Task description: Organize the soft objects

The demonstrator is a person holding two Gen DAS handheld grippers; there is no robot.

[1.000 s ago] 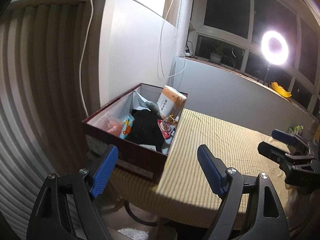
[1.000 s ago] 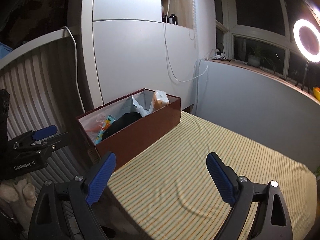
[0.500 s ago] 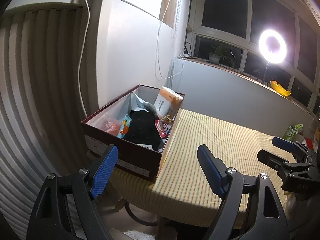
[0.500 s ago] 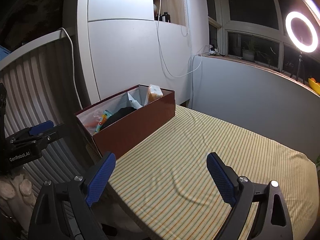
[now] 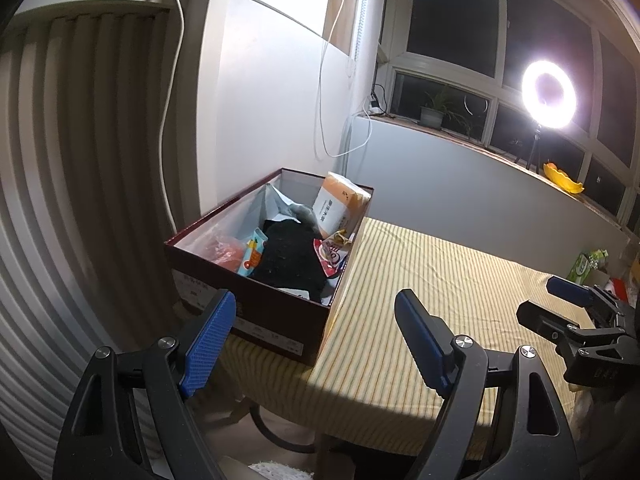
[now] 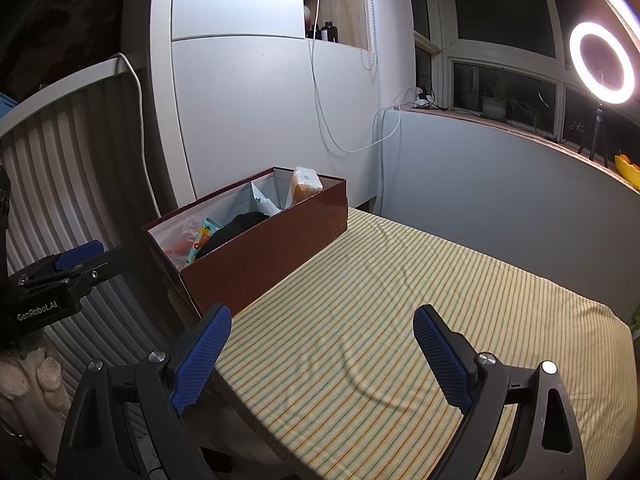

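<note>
A dark red box [image 5: 276,316] stands at the left end of a table with a yellow striped cloth [image 5: 440,288]. It holds a black knitted item [image 5: 292,258], an orange tissue pack [image 5: 340,204], snack packets [image 5: 332,256] and a red bag [image 5: 224,252]. The box also shows in the right wrist view [image 6: 272,248]. My left gripper [image 5: 312,340] is open and empty, held back from the box's near corner. My right gripper [image 6: 320,360] is open and empty above the cloth's near edge.
A white ribbed radiator-like panel [image 5: 60,200] stands left of the box. A white cabinet [image 6: 240,100] with hanging cables is behind it. A lit ring light [image 5: 550,94] and plants stand on the windowsill. A green packet [image 5: 588,264] lies at the table's far right.
Both grippers have drawn back slightly and the views have shifted a little; the box and its contents have not moved. Both grippers stay open.
</note>
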